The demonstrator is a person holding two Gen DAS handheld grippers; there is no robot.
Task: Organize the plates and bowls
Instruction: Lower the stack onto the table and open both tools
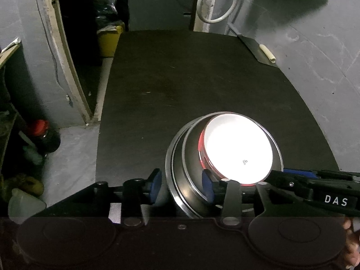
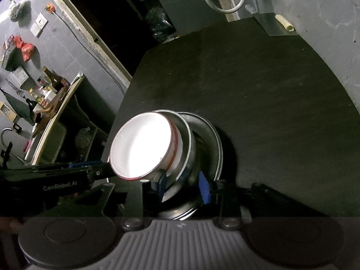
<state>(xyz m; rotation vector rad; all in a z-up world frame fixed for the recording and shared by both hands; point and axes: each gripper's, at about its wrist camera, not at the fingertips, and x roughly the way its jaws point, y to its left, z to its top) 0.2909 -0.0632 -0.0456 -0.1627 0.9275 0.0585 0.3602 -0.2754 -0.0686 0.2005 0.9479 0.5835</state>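
Readable text first: "DAS" in white is showing on the right gripper's black body where it is entering the left wrist view at lower right, and "GenRobot.AI" is reading faintly on the left gripper's body in the right wrist view at lower left. No other writing is legible; the labels on the shelf bottles are too small.

Stack on the dark table: a white bowl with a red outside is sitting tilted inside a steel bowl, which is sitting on a steel plate, near the table's front edge. The white bowl's inside is overexposed.

Left gripper is angling down toward the stack from its left side. Its blue pads are standing apart on either side of the steel plate's and bowl's rims, one pad outside the rims, the other inside the steel bowl; no clear pressing is showing, so it is reading as part open and loose around the rims.

Right gripper is angling down from the opposite side, blue pads straddling the steel bowl's rim, gap narrow, contact not clear.

A fingertip of the person's hand is showing at the lower right edge of the left wrist view.

A white hose loop is hanging at the far wall.
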